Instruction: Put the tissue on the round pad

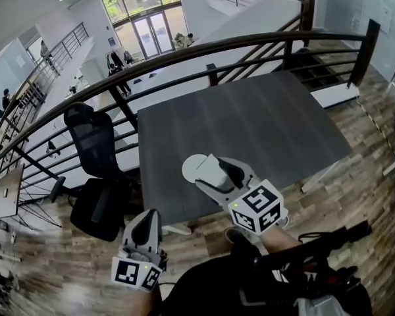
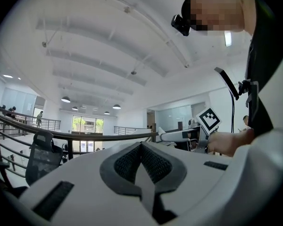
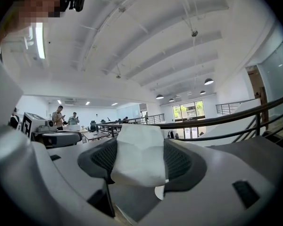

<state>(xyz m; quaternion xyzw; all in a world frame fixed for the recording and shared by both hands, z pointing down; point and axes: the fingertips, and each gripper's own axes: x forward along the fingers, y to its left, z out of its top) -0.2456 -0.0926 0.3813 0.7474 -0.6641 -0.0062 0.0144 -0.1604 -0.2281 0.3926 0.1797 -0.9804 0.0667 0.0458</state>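
In the head view a white folded tissue (image 1: 212,170) sits between the jaws of my right gripper (image 1: 207,172), which is shut on it. It hangs just over the right part of the round white pad (image 1: 187,170), near the front left edge of the dark grey table (image 1: 263,124). In the right gripper view the tissue (image 3: 139,157) fills the gap between the dark pads. My left gripper (image 1: 145,229) is off the table's front left corner, over the floor, with its jaws together and nothing in them; its own view shows the tips (image 2: 141,147) meeting.
A black office chair (image 1: 95,143) stands left of the table. A dark curved railing (image 1: 210,51) runs behind the table and down the left side. Wooden floor (image 1: 375,176) lies to the right. The person's dark clothing and a black strap (image 1: 316,249) fill the bottom.
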